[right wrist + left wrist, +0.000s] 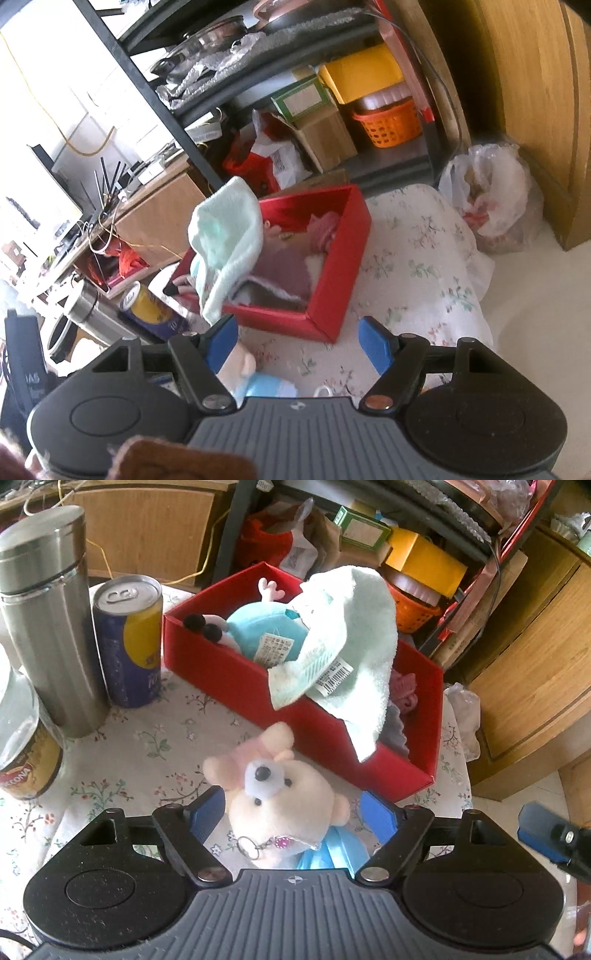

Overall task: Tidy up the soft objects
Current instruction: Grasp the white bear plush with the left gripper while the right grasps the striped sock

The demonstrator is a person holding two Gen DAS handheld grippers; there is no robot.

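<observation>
Left wrist view: the cream plush mouse (284, 805) lies on the floral tablecloth (147, 746) just in front of the red box (258, 686), directly between the blue pads of the left gripper (293, 818). Its long axis runs roughly along the gripper's pointing line, head toward the box and blue dress toward the camera. The jaws stand wide, a pad on either side of the head; no pad visibly presses the plush, so it is bracketed rather than held. The box already contains a blue plush (258, 635) and a pale green towel (354, 635) draped over its near wall. Right wrist view: the right gripper (299, 345) stands moderately open and empty over the tablecloth, the mouse at its left pad. The left hand is judged better placed to grasp.
</observation>
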